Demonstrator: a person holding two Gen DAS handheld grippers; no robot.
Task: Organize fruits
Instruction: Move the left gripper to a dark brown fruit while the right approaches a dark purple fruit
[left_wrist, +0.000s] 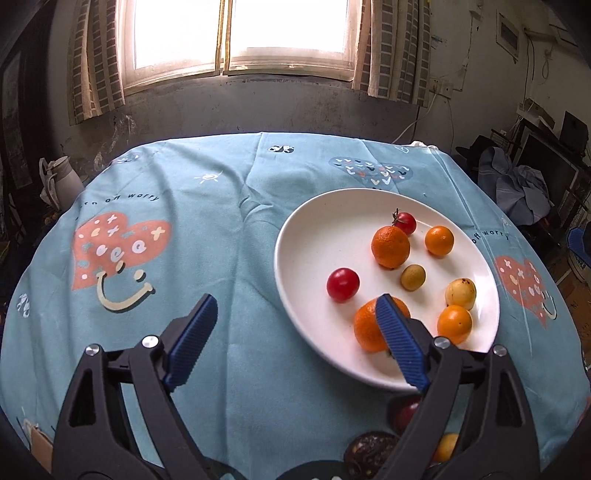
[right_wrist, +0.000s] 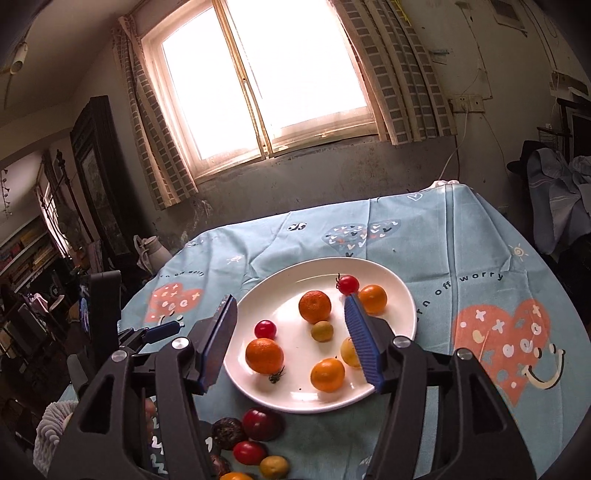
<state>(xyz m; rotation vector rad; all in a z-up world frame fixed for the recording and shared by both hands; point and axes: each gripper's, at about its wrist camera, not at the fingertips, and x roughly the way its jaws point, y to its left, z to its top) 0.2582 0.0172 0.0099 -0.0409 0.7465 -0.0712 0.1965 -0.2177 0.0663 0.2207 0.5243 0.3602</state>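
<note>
With eight fruits already on the white plate (right_wrist: 402, 317) and both the left gripper (left_wrist: 295, 332) and right gripper (right_wrist: 291, 339) empty, fingers apart, the next move is likely fetching the loose fruits (right_wrist: 255, 439) on the counter just beside the plate's near rim.

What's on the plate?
On the plate: four oranges, two tomatoes, a small green fruit and a yellow one, half hidden behind the right gripper's pad.

Right claw (right_wrist: 291, 338) open, empty, above white plate (right_wrist: 400, 314) of fruit; loose fruit (right_wrist: 260, 424) on tablecloth (right_wrist: 461, 258)
</note>
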